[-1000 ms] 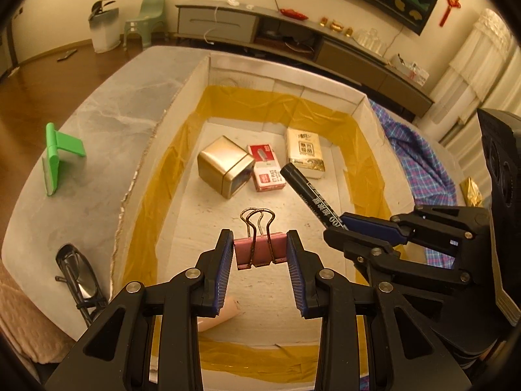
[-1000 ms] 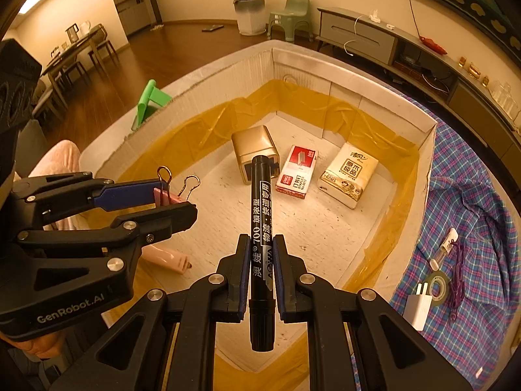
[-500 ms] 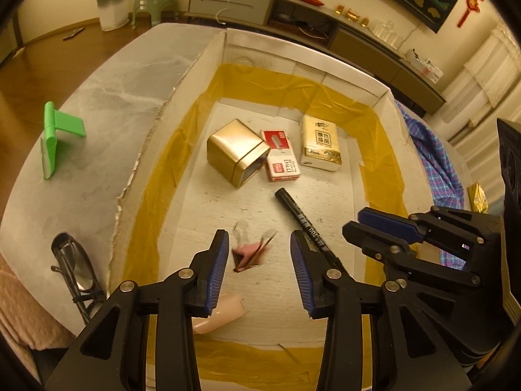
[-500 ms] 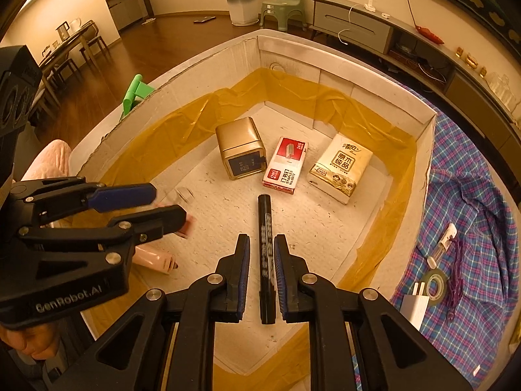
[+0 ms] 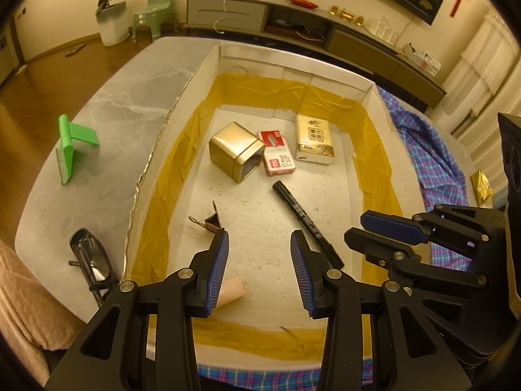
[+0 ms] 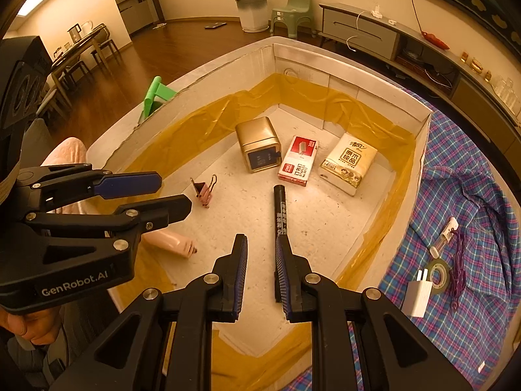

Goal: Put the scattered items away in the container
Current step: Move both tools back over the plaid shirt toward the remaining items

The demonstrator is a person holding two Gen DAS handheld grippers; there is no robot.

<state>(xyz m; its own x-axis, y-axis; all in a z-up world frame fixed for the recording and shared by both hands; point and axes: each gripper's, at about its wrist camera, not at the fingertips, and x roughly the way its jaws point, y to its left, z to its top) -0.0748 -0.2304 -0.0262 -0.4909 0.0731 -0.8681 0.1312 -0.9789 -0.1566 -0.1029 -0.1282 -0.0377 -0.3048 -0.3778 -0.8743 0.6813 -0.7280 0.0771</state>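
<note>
We are hovering both grippers over the container (image 6: 420,120), a big white box lined with yellow tape, and the main risk we are weighing is at its rim: the things not yet tidied are lying outside on both sides, so a low swing out toward them could be knocking a wall. On the right, the plaid cloth (image 6: 482,202) is carrying a white charger (image 6: 418,295), a tape roll (image 6: 439,275) and a purple cord (image 6: 457,260); loose fabric could be bunching under the fingers and spoiling a pinch. On the left tabletop, the green stand (image 5: 70,143) and the glasses (image 5: 91,260) are waiting; the thin frames could be slipping from the pads. Inside, at the far end, the gold tin (image 6: 259,145), the red staple box (image 6: 298,159) and the tissue pack (image 6: 348,163) are lying together. The black marker (image 6: 280,210) is resting on the floor, its near end reaching between the right gripper (image 6: 260,273) fingers, which are standing slightly apart and gripping nothing. The pink binder clip (image 5: 210,223) is lying just beyond the left finger of the left gripper (image 5: 259,273), whose jaws are spread wide and empty. A pink tube (image 6: 171,242) is lying below it.
</note>
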